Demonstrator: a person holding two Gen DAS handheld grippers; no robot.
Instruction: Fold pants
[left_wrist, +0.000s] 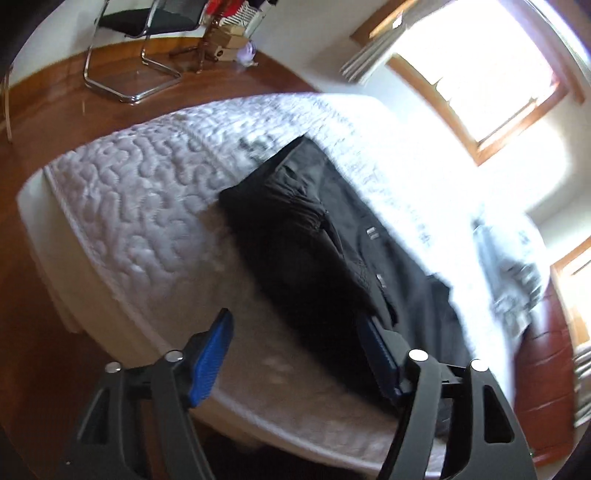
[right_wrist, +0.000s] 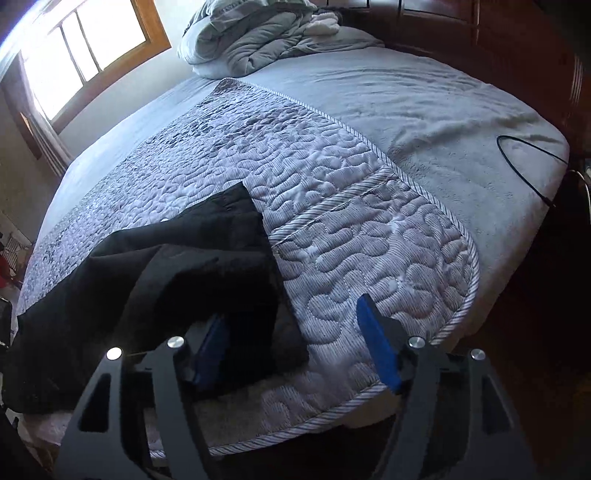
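Note:
Black pants (left_wrist: 314, 236) lie stretched along the quilted bed cover (left_wrist: 147, 192), with small silver tags on them. My left gripper (left_wrist: 295, 354) is open above the near end of the pants, its right blue pad (left_wrist: 380, 354) against the fabric edge. In the right wrist view the pants (right_wrist: 166, 258) lie bunched at the lower left of the quilt (right_wrist: 351, 221). My right gripper (right_wrist: 291, 347) is open, its left pad (right_wrist: 210, 347) partly under a fold of the pants, its right pad (right_wrist: 380, 347) over bare quilt.
A chrome chair (left_wrist: 140, 48) and boxes (left_wrist: 229, 44) stand on the wooden floor (left_wrist: 44, 258) beyond the bed. A crumpled grey duvet (right_wrist: 258, 33) lies at the head of the bed. A black cable (right_wrist: 524, 162) runs over the grey sheet. Windows (left_wrist: 476, 77) glare brightly.

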